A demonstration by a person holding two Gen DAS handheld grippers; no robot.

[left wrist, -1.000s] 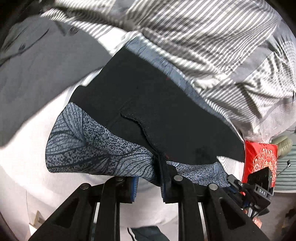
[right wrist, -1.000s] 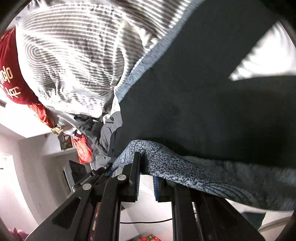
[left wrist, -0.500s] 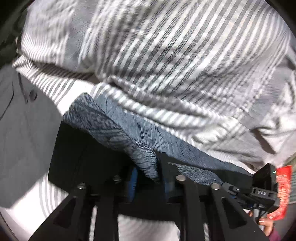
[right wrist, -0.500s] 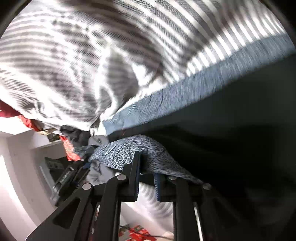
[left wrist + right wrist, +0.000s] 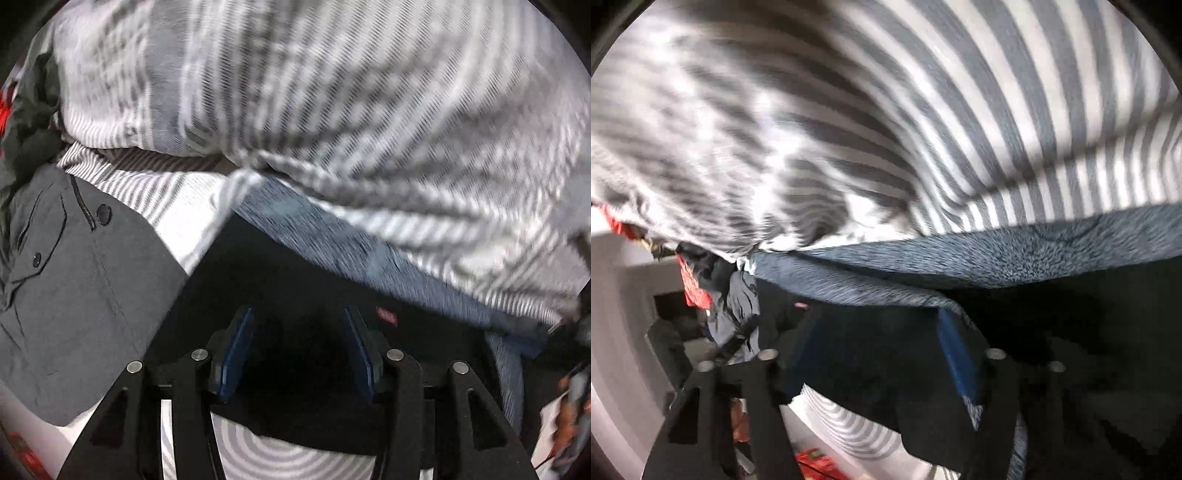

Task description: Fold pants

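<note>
The pants [image 5: 295, 280] are black with a blue patterned band [image 5: 332, 236] along the far edge, folded over and lying flat on the striped bedding. My left gripper [image 5: 297, 343] is open just above the black cloth, holding nothing. In the right wrist view the same pants [image 5: 1052, 325] show with the blue patterned edge [image 5: 1015, 258]. My right gripper [image 5: 882, 350] is open too, its blue pads [image 5: 955, 354] wide apart over the dark cloth. The view is blurred.
A striped grey and white blanket [image 5: 332, 92] is heaped just behind the pants. A grey garment with buttons [image 5: 74, 277] lies at the left. Red items and dark clothes [image 5: 698, 284] sit at the left of the right wrist view.
Both grippers carried the patterned hem over onto the black cloth, then opened and let it go. The fold now lies flat.
</note>
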